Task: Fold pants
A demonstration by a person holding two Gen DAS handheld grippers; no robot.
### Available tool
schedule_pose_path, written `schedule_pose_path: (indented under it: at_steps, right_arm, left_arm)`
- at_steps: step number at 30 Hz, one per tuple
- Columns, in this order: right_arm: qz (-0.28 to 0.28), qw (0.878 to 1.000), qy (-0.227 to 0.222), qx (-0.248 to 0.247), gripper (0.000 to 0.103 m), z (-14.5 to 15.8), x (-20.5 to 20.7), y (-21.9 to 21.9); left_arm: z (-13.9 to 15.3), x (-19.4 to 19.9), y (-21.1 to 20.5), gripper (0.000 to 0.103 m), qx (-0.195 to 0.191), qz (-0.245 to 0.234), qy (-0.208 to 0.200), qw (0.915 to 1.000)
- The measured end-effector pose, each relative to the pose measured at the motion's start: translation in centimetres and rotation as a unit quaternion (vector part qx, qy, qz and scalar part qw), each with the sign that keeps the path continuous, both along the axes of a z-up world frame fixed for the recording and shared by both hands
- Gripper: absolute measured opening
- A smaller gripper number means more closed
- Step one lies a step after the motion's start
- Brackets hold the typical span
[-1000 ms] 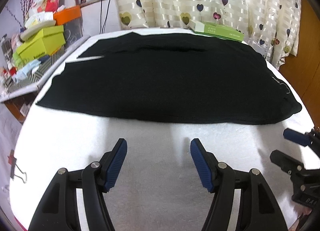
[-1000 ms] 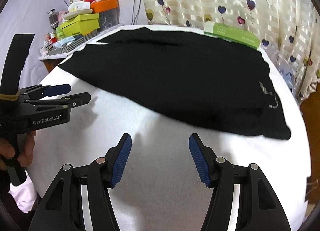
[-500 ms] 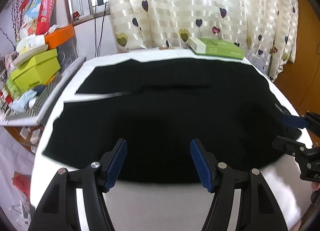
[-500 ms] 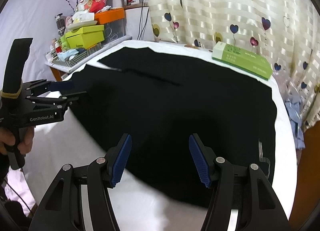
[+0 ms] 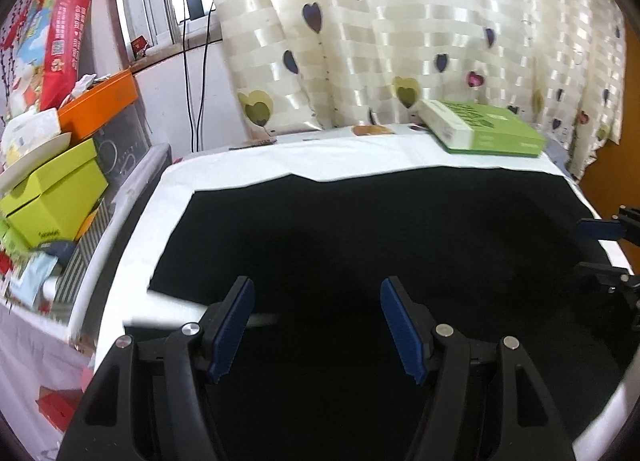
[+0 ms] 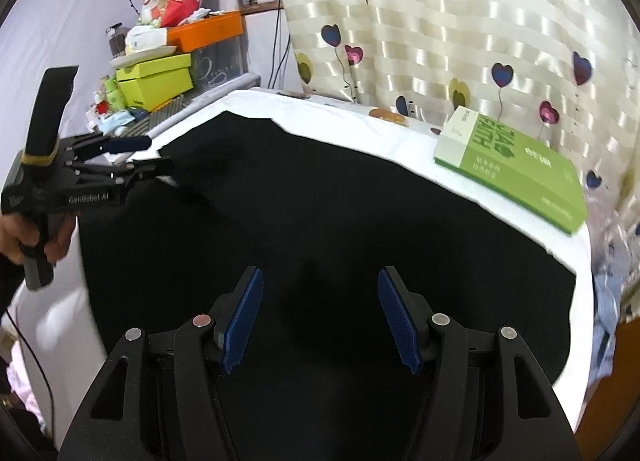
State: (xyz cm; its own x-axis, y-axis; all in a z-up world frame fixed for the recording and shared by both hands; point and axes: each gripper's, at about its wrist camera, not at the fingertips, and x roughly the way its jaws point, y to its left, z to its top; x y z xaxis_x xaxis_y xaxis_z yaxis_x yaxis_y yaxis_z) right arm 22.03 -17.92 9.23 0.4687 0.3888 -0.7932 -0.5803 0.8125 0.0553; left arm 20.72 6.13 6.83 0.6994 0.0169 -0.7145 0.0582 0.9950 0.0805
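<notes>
Black pants [image 5: 380,229] [image 6: 320,213] lie spread flat over a white-covered table [image 5: 320,153] [image 6: 320,113]. My left gripper [image 5: 316,321] hovers open above the pants' left part, near the slit between the two legs, with nothing between its blue pads. My right gripper [image 6: 320,317] is open too, over the pants' right part. In the right wrist view the left gripper [image 6: 142,157] shows at the left, held by a hand [image 6: 36,241]. In the left wrist view the right gripper [image 5: 600,249] shows at the right edge.
A green box [image 5: 484,133] [image 6: 516,169] lies at the table's far right corner. Heart-patterned curtains [image 5: 400,33] hang behind. Left of the table, lime-green boxes [image 5: 52,197], an orange bin [image 5: 100,105] and clutter are stacked. The table drops off at the right, beside an orange-brown wall.
Both grippers have moved forward from over the white cover in front of the pants to above the black fabric. They stay open.
</notes>
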Motion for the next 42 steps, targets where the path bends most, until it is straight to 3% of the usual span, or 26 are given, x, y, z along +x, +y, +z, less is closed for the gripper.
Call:
schedule_pose_path:
  at_steps: [14,23,24,25,26,27,28,31,42]
  right_arm:
    - [0.005,0.999,0.043,-0.022,0.061,-4.6,14.9,-1.8]
    - [0.029,0.996,0.078,-0.041,0.061,-7.0,18.4,-2.1]
    - [0.034,0.995,0.078,-0.044,0.059,-7.0,18.4,-2.1]
    - [0.042,0.995,0.077,-0.044,0.054,-7.0,18.3,-2.0]
    - [0.05,0.995,0.077,-0.042,0.037,-6.9,18.4,-1.9]
    - [0.056,0.995,0.078,-0.042,0.012,-6.8,18.4,-1.8]
    - [0.062,0.994,0.081,-0.039,0.011,-6.7,18.4,-1.7]
    - [0.075,0.993,0.059,-0.067,0.009,-6.4,17.3,-0.8]
    - [0.077,0.995,-0.018,-0.058,0.009,-0.3,10.6,-1.0]
  left_arm:
    - [-3.7,13.8,3.0,0.068,-0.001,0.03,0.045,0.9985]
    - [-6.4,17.5,2.4,0.068,0.02,0.013,0.063,0.9977]
    - [-6.4,17.4,2.2,0.061,0.023,0.006,0.059,0.998]
    - [-6.4,17.3,2.0,0.047,0.018,-0.007,0.057,0.9982]
    - [-6.4,17.3,1.7,0.039,0.013,-0.019,0.059,0.998]
    - [-6.4,17.2,1.3,0.022,0.013,-0.027,0.06,0.9978]
    - [-6.4,17.0,0.7,0.011,0.023,-0.032,0.058,0.9976]
    - [-6.4,16.9,-0.1,0.007,0.04,-0.028,0.053,0.9974]
    - [-0.9,11.9,1.9,0.005,-0.009,-0.001,-0.017,0.9998]
